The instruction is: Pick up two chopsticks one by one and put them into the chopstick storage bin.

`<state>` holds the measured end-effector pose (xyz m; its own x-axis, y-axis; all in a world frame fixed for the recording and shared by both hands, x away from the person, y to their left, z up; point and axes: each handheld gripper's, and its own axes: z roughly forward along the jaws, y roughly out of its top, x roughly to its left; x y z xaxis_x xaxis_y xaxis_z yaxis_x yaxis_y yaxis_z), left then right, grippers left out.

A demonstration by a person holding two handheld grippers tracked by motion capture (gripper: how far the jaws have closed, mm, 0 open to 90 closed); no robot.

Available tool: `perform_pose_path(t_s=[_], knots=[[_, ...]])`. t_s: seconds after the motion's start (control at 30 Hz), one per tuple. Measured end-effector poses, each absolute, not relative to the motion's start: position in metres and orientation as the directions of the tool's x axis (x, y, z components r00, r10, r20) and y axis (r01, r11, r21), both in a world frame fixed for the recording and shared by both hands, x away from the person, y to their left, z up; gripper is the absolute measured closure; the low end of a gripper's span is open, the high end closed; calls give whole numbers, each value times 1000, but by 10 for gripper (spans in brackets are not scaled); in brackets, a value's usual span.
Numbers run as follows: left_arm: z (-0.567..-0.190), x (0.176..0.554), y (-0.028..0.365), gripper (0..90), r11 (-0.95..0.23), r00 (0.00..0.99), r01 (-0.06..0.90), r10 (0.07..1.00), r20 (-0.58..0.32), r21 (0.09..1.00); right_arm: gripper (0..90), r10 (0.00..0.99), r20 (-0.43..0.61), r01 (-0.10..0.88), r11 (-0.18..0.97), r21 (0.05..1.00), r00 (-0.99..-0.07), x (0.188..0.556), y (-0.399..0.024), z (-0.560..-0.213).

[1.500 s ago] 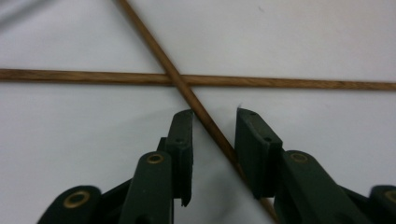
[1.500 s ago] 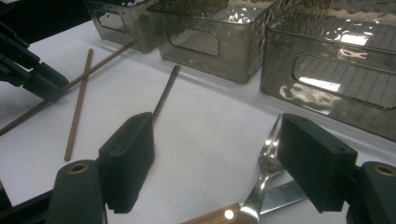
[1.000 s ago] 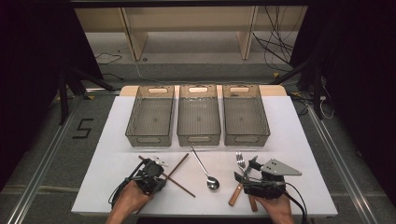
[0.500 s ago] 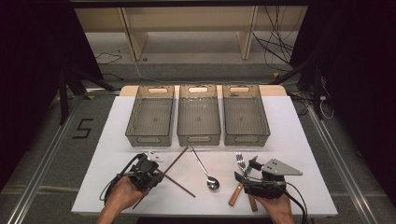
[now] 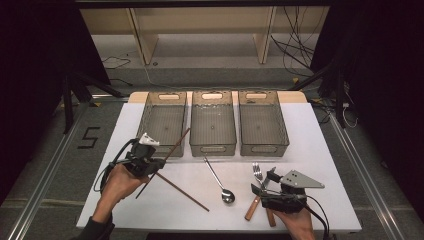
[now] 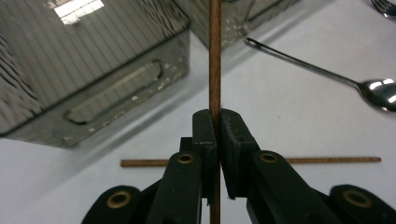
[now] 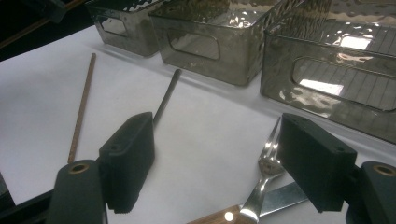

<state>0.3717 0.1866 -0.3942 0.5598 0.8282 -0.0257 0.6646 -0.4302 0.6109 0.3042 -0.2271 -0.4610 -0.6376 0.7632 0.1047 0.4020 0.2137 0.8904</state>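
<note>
A white counter carries three grey bins in a row across the upper middle of the high view. The left tongs, at lower left, are clamped on a brown chopstick that slants up toward the leftmost bin, held clear of the counter. A second chopstick lies flat just below them. A spoon lies at centre. The right tongs, at lower right, stand apart over a fork and a wooden-handled knife, gripping nothing.
</note>
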Motion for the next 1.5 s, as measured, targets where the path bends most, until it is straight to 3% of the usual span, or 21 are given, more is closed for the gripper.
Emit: perform_pose_path(t_s=[0.4,0.8,1.2,1.5], knots=[[-369,427,212,846,-335,470,654,882,-18,679,282,759,107,402,215,890,-642,305,-227,-461],[-351,484,214,846,-364,428,641,900,79,676,282,755,113,407,214,888,-646,306,-227,-462],[-367,533,218,845,-345,392,668,916,83,659,282,751,123,412,211,886,-649,307,-228,-463],[-385,544,221,844,-336,378,678,922,82,654,282,747,122,411,215,886,-654,308,-228,-464]])
